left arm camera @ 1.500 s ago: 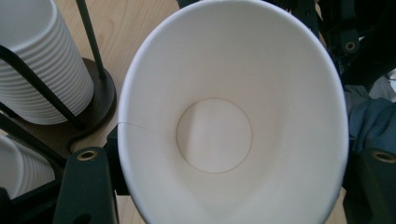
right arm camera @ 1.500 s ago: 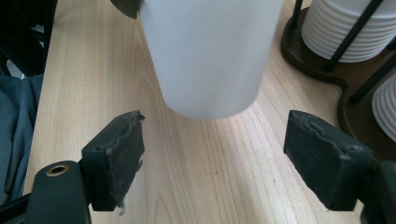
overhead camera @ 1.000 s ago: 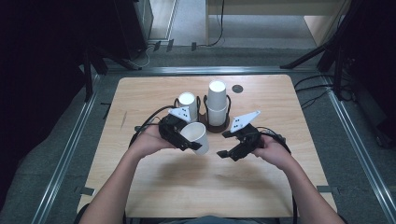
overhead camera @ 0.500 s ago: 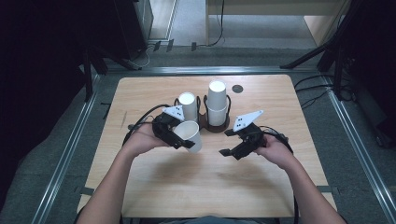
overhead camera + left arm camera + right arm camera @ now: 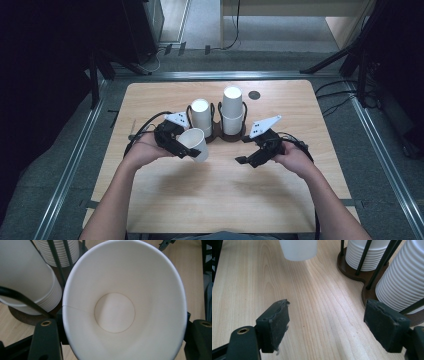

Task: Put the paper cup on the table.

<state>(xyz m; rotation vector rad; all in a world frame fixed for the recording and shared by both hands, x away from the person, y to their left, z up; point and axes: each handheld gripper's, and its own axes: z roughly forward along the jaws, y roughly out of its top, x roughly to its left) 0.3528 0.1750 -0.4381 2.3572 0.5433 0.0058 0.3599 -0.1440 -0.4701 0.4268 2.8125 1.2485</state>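
A white paper cup [image 5: 195,143] is tilted, mouth facing the person, with my left gripper [image 5: 186,146] shut on its sides just above the table. In the left gripper view the cup's inside [image 5: 117,305] sits between the two black jaws. Behind it a dark wire holder [image 5: 220,135] carries two upside-down cup stacks, the left stack [image 5: 201,116] and the taller right stack [image 5: 233,110]. My right gripper [image 5: 243,150] hovers open and empty right of the cup, near the holder. In the right gripper view, my right gripper [image 5: 329,327] faces bare wood, with the held cup's base [image 5: 298,250] ahead.
A small black disc [image 5: 254,95] lies on the wooden table [image 5: 210,200] behind the holder. Gripper cables loop beside each hand. The holder's base [image 5: 352,270] and stacked cups [image 5: 404,282] stand close to the right gripper's right jaw. Metal rails run past the table's sides.
My left gripper has carried the cup a little to the left, away from the holder. The right gripper has stayed where it was.
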